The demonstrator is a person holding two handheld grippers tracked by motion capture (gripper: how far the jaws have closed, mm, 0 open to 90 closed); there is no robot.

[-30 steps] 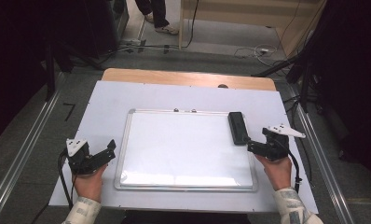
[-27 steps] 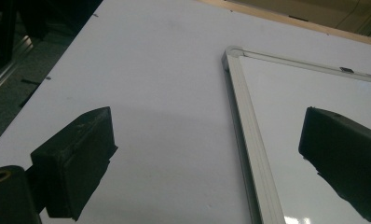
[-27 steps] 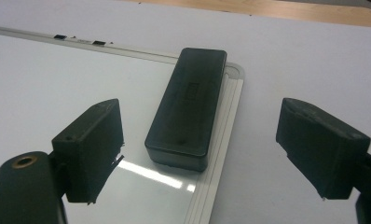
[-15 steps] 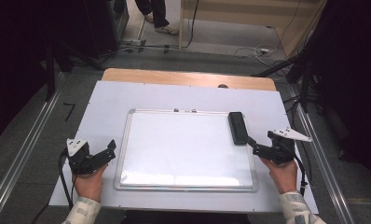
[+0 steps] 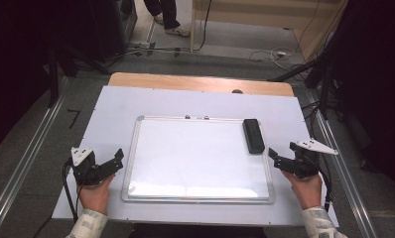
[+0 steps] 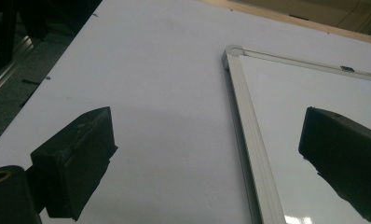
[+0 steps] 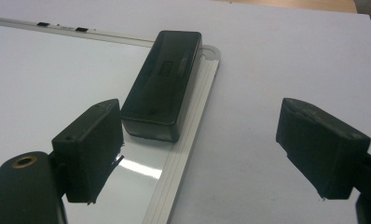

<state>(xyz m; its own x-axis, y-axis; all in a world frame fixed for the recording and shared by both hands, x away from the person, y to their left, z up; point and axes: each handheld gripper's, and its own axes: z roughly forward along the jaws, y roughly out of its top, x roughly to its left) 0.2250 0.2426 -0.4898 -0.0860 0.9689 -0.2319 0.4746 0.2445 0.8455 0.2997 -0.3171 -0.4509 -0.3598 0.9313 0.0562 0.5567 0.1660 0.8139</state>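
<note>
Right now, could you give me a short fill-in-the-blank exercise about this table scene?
1. The black rectangular eraser lies on the silver-framed whiteboard's far ____ corner.
2. The jaws of the right gripper stand ____.
3. The left gripper sits ____ of the whiteboard.

Missing words: right; open; left

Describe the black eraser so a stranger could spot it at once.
Start at the whiteboard lying flat on the white table. Go to its far right corner, ahead of the right gripper. The eraser is the black oblong block resting there along the frame, the only loose thing on the board.
</note>
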